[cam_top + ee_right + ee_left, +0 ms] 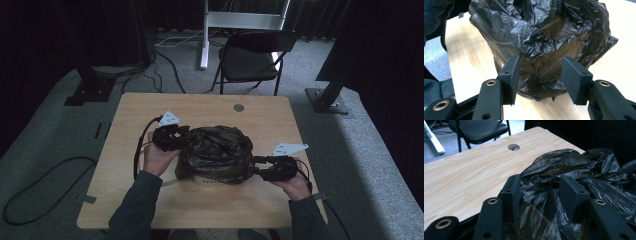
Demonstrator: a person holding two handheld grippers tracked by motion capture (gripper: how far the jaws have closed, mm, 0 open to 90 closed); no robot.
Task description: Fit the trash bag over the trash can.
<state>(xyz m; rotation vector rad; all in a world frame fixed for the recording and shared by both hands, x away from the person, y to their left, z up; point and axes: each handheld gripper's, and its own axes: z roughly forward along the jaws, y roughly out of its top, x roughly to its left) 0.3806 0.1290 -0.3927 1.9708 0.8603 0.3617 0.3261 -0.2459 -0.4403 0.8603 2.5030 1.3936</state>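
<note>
Plainly, the black plastic bag [214,154] sat bunched over something boxy near the middle of the worktop [130,200], a little toward my side. My left tool [176,141] was at the bag's left flank, jaws spread wide; in the left gripper view crumpled film [541,195] lay between its pads without either pad clearly pressing it. My right tool [256,165] was at the bag's right flank, jaws also apart, with the bag's lower bulge [541,75] bridging the gap between them; I could not tell whether the pads touched the plastic.

Bare wood ran free to the far edge, past the round cable hole [239,107], and broad strips lay open to both sides. The near edge was close behind my forearms. A folding chair [252,55] stood well beyond the far edge.

Whatever was under the bag was hidden except a pale strip at its near foot [210,181], with print too small to read.
</note>
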